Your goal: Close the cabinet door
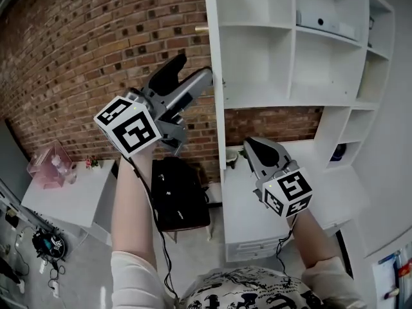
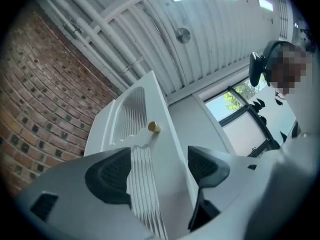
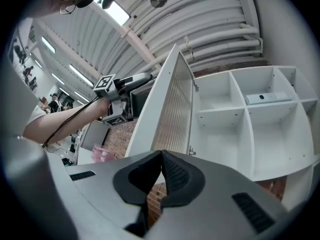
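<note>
The white cabinet door (image 1: 216, 76) stands swung open, edge-on in the head view, with a small brass knob (image 1: 201, 28) on its left face. My left gripper (image 1: 195, 66) is raised against that face, open. In the left gripper view the door's ribbed panel (image 2: 142, 154) runs between its two pads, and the brass knob (image 2: 154, 128) lies just beyond them. My right gripper (image 1: 252, 145) hangs lower, in front of the cabinet's bottom shelf, shut on nothing. From the right gripper view (image 3: 161, 171) the door (image 3: 172, 109) and the left gripper (image 3: 127, 84) both show.
The white cabinet (image 1: 293, 98) has open compartments; a white box (image 1: 325, 23) lies on an upper shelf and a dark blue object (image 1: 339, 152) in a right cubby. A brick wall (image 1: 77, 50) is behind the door. Below are a black bag (image 1: 179, 195) and a pink box (image 1: 51, 165).
</note>
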Demonstrator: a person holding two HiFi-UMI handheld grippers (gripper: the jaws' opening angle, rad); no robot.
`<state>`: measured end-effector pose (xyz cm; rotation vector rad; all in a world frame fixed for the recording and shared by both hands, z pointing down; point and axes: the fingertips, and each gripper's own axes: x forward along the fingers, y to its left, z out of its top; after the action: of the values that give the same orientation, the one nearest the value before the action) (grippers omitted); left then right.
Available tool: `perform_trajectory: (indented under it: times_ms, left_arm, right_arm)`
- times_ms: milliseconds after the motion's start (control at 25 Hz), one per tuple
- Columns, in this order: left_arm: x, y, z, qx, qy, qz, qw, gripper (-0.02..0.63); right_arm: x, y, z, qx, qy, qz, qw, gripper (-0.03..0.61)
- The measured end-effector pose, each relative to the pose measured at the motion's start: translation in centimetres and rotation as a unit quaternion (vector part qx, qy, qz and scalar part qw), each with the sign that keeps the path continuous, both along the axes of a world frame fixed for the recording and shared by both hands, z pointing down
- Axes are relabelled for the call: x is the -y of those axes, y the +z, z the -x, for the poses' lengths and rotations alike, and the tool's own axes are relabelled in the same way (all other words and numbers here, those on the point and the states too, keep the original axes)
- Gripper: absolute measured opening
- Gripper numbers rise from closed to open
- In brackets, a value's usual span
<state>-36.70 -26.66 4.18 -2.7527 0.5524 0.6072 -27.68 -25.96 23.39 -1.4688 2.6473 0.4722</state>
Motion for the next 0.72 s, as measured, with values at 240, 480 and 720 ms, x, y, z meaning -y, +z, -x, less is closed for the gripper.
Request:
perform_trajectory:
  times_ms: [240, 480, 720]
  left_arm:
    - [0.1, -5.0, -1.3, -0.018, 0.069, -0.006, 0.9974, 0.364]
    - [0.9, -7.0, -1.0, -0.044, 0.125, 0.013, 0.9911, 0.351]
    - [1.8, -6.3, -1.2, -0.045, 0.163, 0.037, 0.9849, 0.209]
  right_arm:
    - [0.8, -1.3, -1.2, 0.024, 0.008, 0.022, 0.999, 0.014]
    - [1.0, -2.4, -1.6, 0.021, 0.016, 0.015, 1.000, 0.015]
    - [1.0, -2.2, -1.4, 0.018, 0.019, 0.009, 1.000, 0.015]
